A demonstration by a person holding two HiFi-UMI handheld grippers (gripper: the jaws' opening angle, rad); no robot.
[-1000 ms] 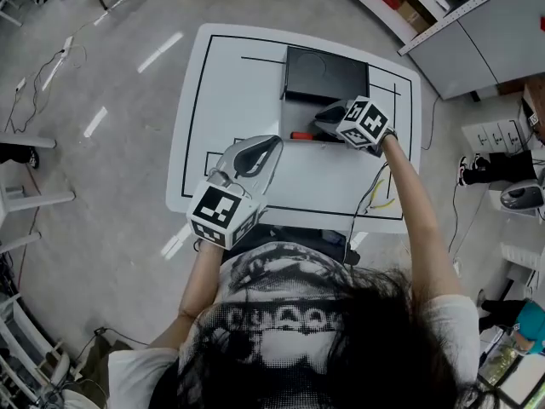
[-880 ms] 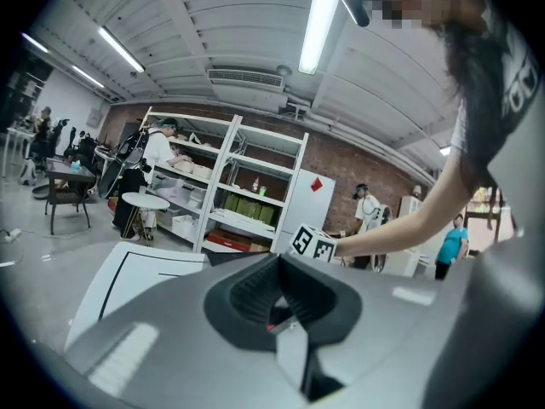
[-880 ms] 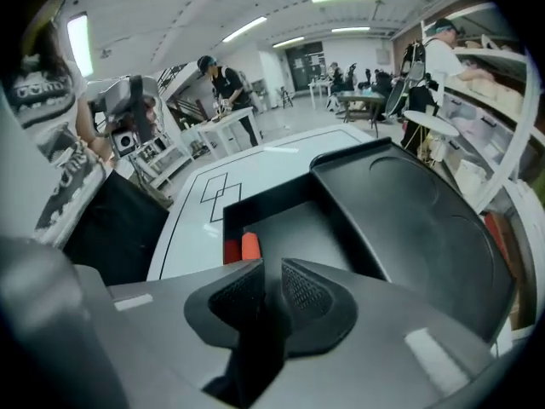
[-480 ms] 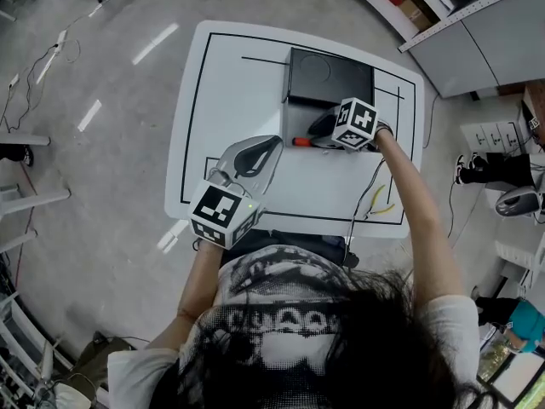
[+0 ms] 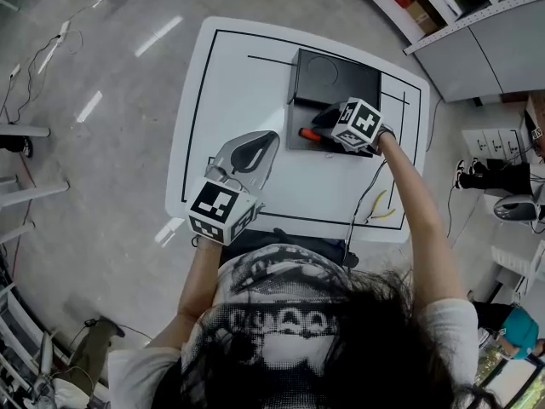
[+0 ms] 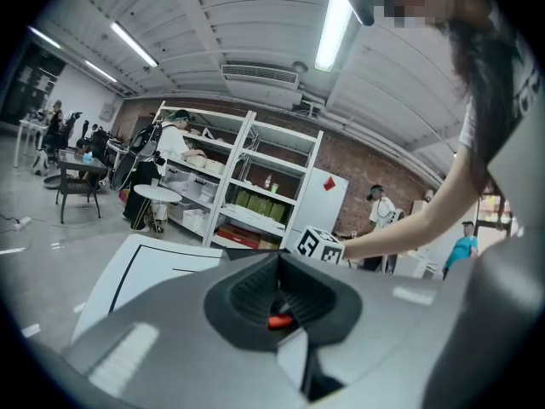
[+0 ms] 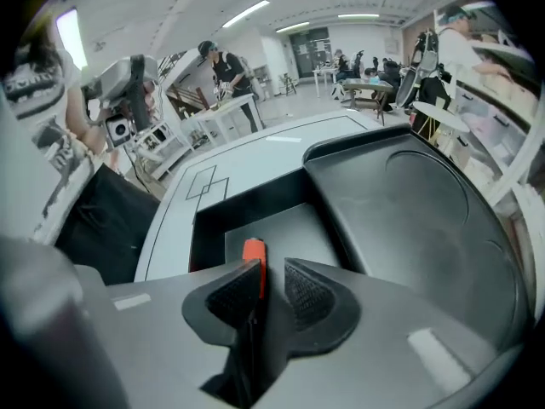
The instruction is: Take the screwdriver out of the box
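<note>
A black box (image 5: pixel 294 140) sits at the far side of the white table, its lid (image 5: pixel 336 79) folded back flat. Inside lies a screwdriver (image 5: pixel 307 133) with an orange handle. My right gripper (image 5: pixel 320 129) points steeply down into the box. In the right gripper view the orange handle (image 7: pixel 254 254) lies between the closing jaws of that gripper (image 7: pixel 271 290), against the left pad, with a gap to the right pad. My left gripper (image 5: pixel 271 136) hovers over the table's near half, fingertips together and holding nothing. In the left gripper view the handle (image 6: pixel 278 320) shows far beyond the left gripper (image 6: pixel 279 267).
The white table (image 5: pixel 230 66) carries black outline markings. A dark cable and a yellow piece (image 5: pixel 381 204) lie near its right front corner. Grey cabinets and shelves (image 5: pixel 485 32) stand beyond the table at the upper right. Bare floor surrounds the table on the left.
My right gripper has dropped into the box and now straddles the orange handle, which earlier lay clear to its left. My left gripper has shifted slightly over the table.
</note>
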